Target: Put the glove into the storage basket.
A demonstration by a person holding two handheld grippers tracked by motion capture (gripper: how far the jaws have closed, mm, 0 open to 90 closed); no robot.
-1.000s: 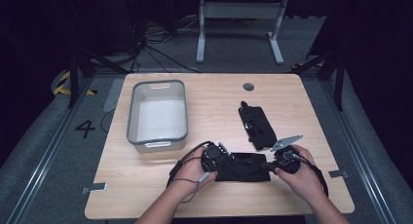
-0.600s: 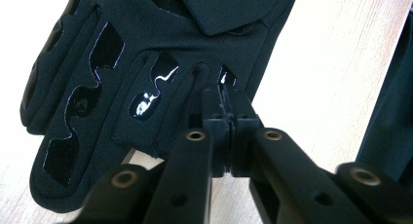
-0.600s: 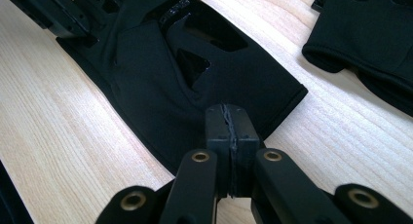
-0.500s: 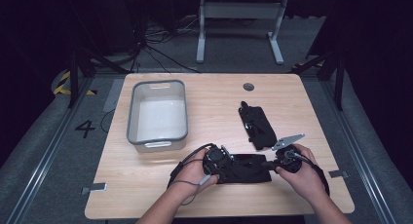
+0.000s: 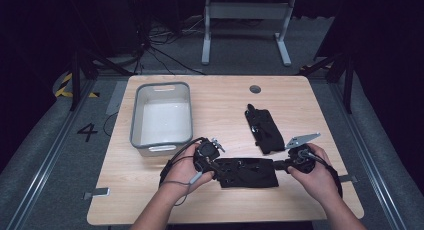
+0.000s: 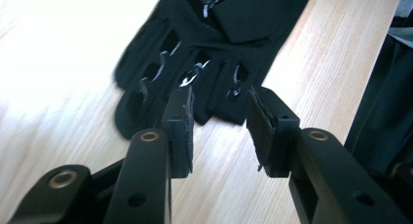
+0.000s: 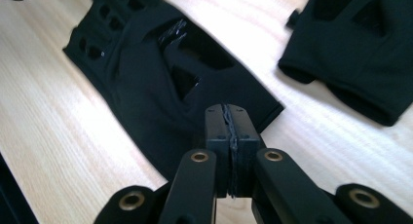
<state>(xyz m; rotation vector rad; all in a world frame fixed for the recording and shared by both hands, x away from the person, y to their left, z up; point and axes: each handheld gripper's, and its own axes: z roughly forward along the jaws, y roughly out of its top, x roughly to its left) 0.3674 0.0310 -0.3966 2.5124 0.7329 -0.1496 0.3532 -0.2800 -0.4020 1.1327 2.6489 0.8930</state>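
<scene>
A black fingerless glove (image 5: 247, 172) lies flat near the table's front edge, between my two grippers. My left gripper (image 5: 216, 164) is at its finger end. In the left gripper view its jaws (image 6: 219, 112) have just been opening and stand apart, with the glove's (image 6: 195, 53) finger holes just beyond the tips and nothing pressed between the pads. My right gripper (image 5: 281, 166) is at the cuff end. In the right gripper view it (image 7: 227, 112) is shut on the cuff edge of the glove (image 7: 160, 73). A second black glove (image 5: 264, 129) (image 7: 360, 53) lies farther back.
A grey plastic bin (image 5: 136, 115) stands at the left of the wooden table (image 5: 215, 100), close behind my left hand. A round cable hole (image 5: 255, 89) sits near the far edge. Dark floor, cables and a stand lie beyond the table.
The left gripper's jaws have opened and let go of the glove's finger end, and the left hand has lifted slightly. The right gripper has stayed put, shut.
</scene>
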